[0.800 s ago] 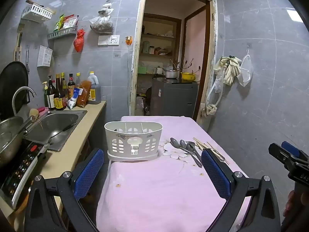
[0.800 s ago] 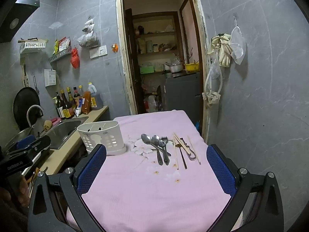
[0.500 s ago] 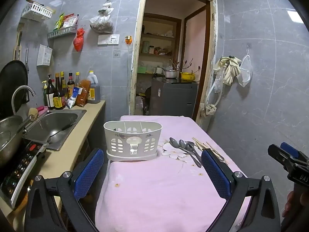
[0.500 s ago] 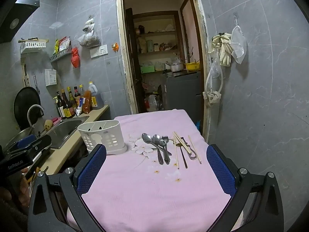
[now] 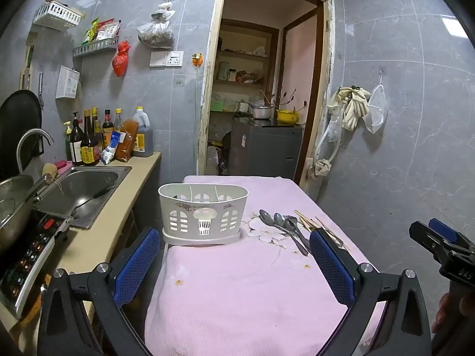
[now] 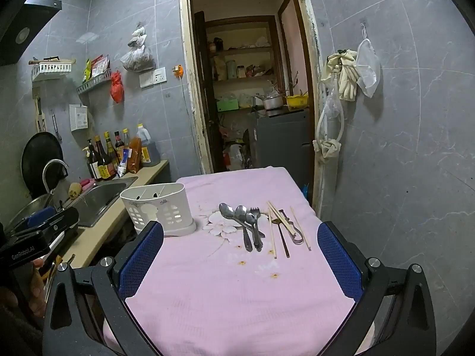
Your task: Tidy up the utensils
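A white slotted utensil caddy [image 5: 204,213] stands on the pink-covered table [image 5: 237,290], at its left side; it also shows in the right wrist view [image 6: 160,209]. To its right lie metal spoons [image 6: 237,218], a fork [image 6: 254,216], wooden chopsticks [image 6: 280,222] and a small metal tool [image 6: 292,231]. The spoons [image 5: 276,222] show in the left wrist view too. My left gripper [image 5: 234,255] is open and empty, short of the caddy. My right gripper [image 6: 240,249] is open and empty, short of the utensils.
A counter with a steel sink [image 5: 77,190], bottles [image 5: 89,142] and an induction cooker [image 5: 29,255] runs along the table's left. A doorway [image 5: 261,103] to a pantry lies behind the table. A grey tiled wall [image 6: 400,148] is close on the right.
Both grippers have shifted slightly; the views have drifted a little. Nothing on the table has moved, and both grippers stay open.
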Demonstrator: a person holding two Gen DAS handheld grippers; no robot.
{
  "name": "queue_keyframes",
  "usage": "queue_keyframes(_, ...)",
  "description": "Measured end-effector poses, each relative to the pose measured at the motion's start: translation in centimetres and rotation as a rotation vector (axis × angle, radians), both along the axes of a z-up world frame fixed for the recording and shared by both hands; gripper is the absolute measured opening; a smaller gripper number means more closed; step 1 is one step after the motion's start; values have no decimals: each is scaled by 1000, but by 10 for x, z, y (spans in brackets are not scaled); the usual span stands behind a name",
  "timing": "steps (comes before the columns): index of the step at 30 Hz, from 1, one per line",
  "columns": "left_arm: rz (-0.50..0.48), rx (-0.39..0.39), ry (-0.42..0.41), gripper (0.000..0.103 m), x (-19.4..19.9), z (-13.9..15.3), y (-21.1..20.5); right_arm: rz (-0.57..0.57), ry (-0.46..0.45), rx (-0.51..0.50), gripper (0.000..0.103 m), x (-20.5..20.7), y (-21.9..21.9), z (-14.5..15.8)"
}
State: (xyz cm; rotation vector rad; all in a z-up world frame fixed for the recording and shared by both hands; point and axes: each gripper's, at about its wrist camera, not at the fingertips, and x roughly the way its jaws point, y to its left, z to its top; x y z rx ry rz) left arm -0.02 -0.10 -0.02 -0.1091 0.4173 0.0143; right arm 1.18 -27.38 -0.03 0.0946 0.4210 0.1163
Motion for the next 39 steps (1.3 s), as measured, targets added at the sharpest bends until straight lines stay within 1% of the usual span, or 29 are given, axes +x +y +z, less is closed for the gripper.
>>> queue_keyframes(39,0,-7,4,102,0,0,1,1,6,-1,102,1,-3,-3)
